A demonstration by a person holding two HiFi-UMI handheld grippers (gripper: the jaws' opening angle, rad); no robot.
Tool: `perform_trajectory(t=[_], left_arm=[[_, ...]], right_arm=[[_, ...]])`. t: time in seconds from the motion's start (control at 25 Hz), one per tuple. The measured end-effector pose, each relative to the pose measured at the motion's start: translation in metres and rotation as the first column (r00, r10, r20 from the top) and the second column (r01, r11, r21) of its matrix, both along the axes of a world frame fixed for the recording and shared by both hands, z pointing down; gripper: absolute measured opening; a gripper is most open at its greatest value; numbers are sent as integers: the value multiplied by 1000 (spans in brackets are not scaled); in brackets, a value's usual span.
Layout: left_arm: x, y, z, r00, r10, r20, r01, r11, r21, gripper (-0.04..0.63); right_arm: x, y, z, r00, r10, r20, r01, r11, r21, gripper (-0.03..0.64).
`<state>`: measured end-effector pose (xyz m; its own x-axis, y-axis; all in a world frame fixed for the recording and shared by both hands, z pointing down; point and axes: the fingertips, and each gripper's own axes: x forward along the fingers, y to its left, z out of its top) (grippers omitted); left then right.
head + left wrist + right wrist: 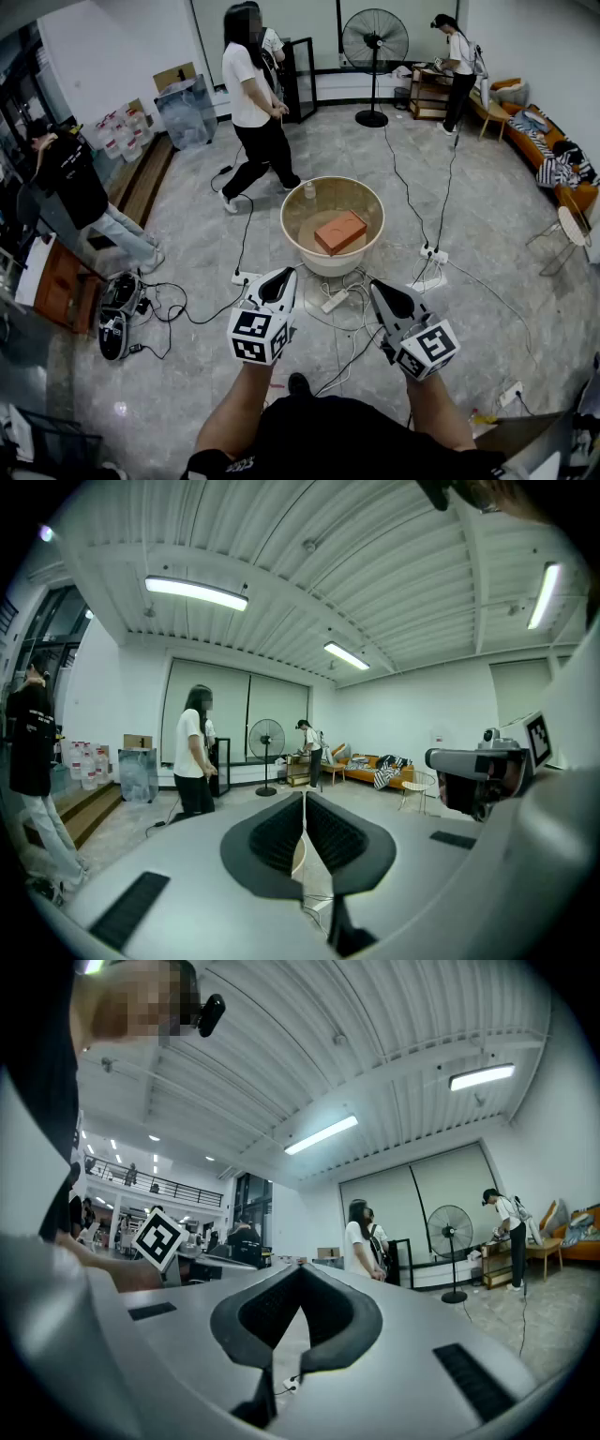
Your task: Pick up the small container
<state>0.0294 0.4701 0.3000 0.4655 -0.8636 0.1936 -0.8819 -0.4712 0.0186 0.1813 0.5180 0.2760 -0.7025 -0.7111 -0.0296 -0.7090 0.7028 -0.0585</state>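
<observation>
The left gripper (pixel 284 274) and the right gripper (pixel 376 285) sit low in front of the person, side by side and a little apart. Both aim roughly level toward the far things, which looks like a ready stance before any reach. Each gripper's own view shows its jaws pressed together with nothing between them, so I judge they must part before a grasp.

Just ahead of both grippers, a white power strip (pixel 335 302) and loose cables (pixel 354 330) lie on the floor (pixel 487 225), and a low reach could snag them. Beyond these stands a wide basin (pixel 292 246) with an orange block (pixel 339 232) lying inside it.

The small container (pixel 309 190) is farther still, at the basin's far rim, ahead of the left gripper and well apart from both. The rim cuts off its base, so I cannot tell whether it stands on the floor behind or touches the basin. It is too small to show what it holds, and in both gripper views the closed jaws hide it
</observation>
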Motion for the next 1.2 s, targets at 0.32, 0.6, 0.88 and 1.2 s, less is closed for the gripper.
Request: perform_trajectory(t=[0.32,0.6,0.88,1.2], left_arm=[[-10,-3,13,1000,-8,-29,7,999,-31,25],[-46,-6,40,1000,-21,-5,20,997,-79,23],[-68,-36,53,1000,12,-18,-14,996,-92,21],[-72,-63,49,988,141,-58,-144,988,-51,18]], right_arm=[[-26,-11,3,1000,-25,18,25,999,-28,11],[-39,-12,53,998,-64,-29,59,986,-158,12],[-57,-43,71,1000,-26,5,27,974,-225,12],[-92,-72,69,1000,-13,-10,10,967,-255,14]])
